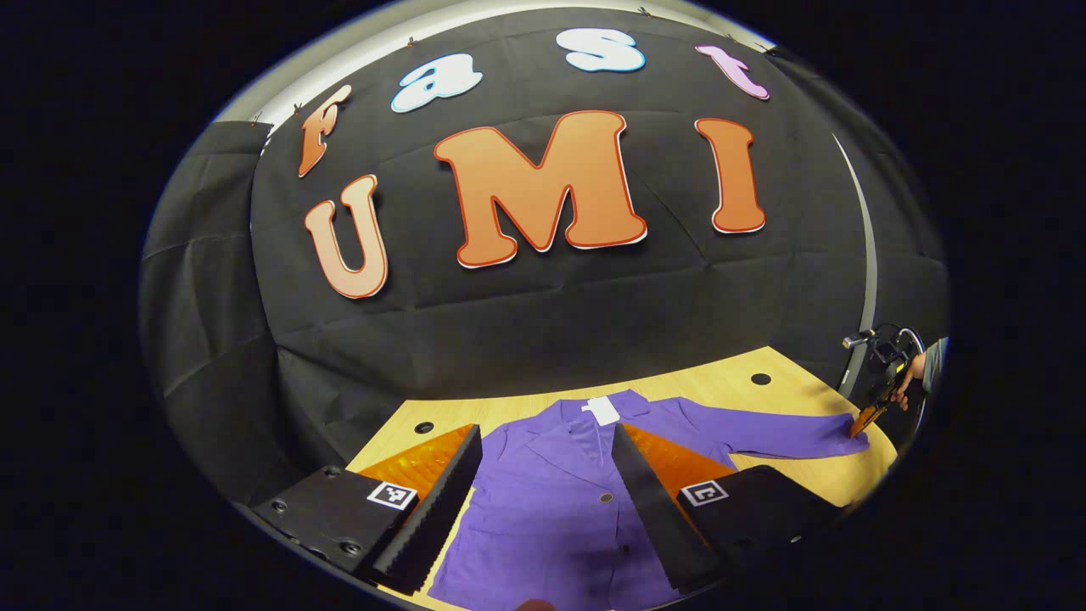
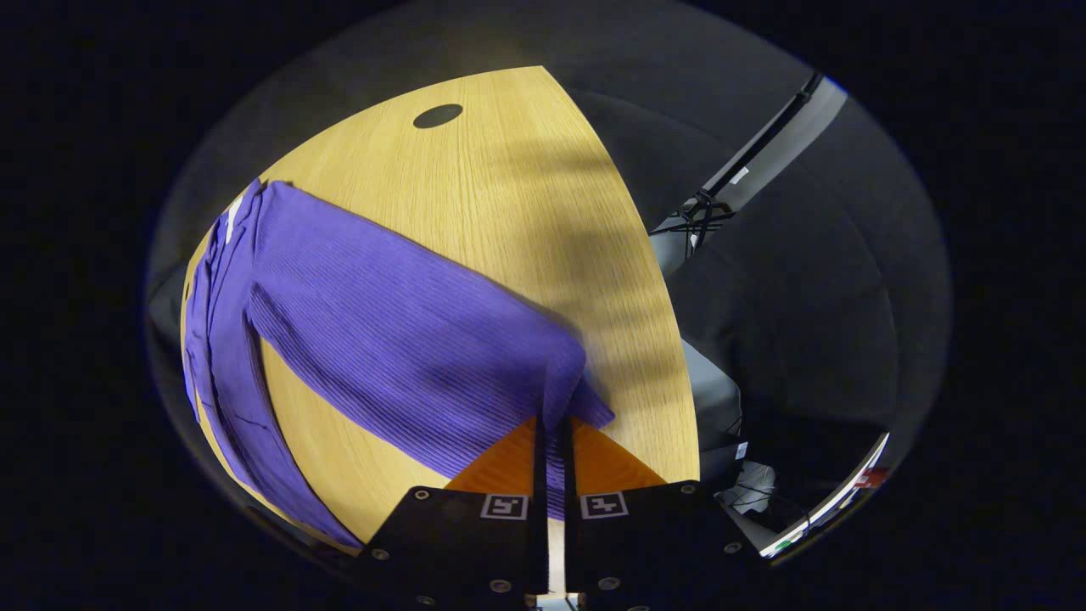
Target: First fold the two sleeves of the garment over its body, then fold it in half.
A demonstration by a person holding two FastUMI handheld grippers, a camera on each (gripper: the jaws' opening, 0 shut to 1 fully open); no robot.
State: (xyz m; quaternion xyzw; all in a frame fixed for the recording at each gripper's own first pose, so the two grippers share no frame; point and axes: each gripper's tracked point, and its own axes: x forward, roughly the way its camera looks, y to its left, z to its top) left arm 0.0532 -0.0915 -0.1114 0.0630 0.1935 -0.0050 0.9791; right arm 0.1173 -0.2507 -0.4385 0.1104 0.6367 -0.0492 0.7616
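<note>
One sleeve (image 2: pixel 407 339) pinched at cuff by right claw (image 2: pixel 551 441), left claw (image 1: pixel 543 475) spread over garment (image 1: pixel 543 501)

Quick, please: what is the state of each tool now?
Left tool: open, holding nothing, above the purple shirt.
Right tool: closed on the shirt sleeve's cuff.

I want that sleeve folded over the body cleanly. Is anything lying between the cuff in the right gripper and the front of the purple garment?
Nothing visible does. The right gripper is shut on the sleeve cuff; between it and the garment body lies only bare table.
</note>
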